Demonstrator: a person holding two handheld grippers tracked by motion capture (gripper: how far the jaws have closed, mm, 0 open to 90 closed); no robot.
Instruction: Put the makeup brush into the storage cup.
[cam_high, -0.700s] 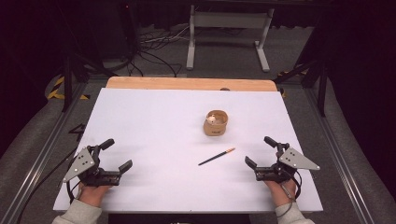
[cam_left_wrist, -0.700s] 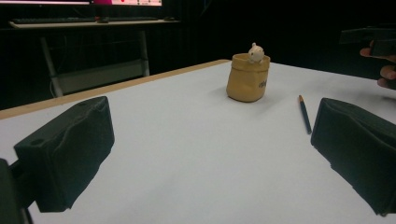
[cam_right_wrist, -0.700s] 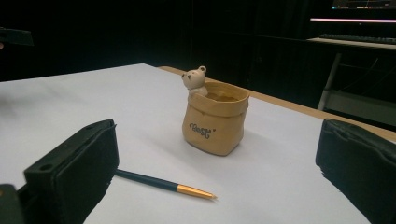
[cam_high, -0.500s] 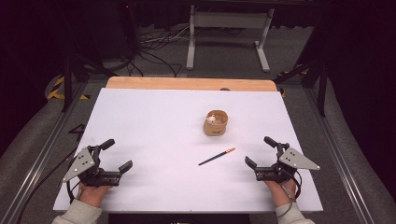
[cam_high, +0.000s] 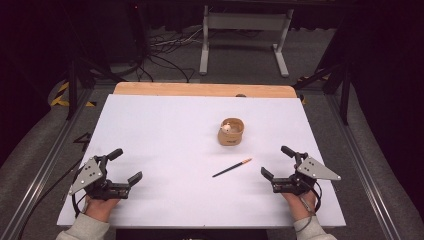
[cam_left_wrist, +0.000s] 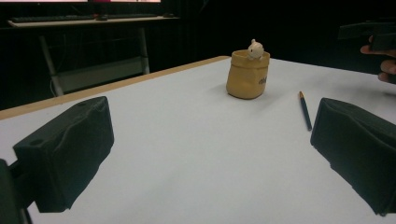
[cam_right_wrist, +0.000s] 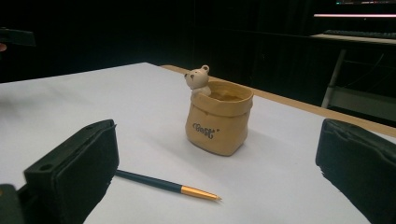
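Note:
A tan sack-shaped pot (cam_high: 231, 132) (cam_left_wrist: 247, 74) (cam_right_wrist: 219, 122) with a small bear figure on its rim stands upright right of the table's middle. A dark pen with a gold tip (cam_high: 232, 167) (cam_left_wrist: 305, 110) (cam_right_wrist: 166, 185) lies flat on the white sheet in front of it. My left gripper (cam_high: 124, 167) (cam_left_wrist: 210, 158) rests open near the front left, far from both. At the front right, a short way from the pen, my right gripper (cam_high: 277, 162) (cam_right_wrist: 219, 172) rests open. Nothing is between either pair of jaws.
The white sheet (cam_high: 165, 140) covers the table, with a wooden strip (cam_high: 200, 90) along the far edge. A metal stand (cam_high: 240, 35) and cables lie on the dark floor beyond. Rails run along both sides of the table.

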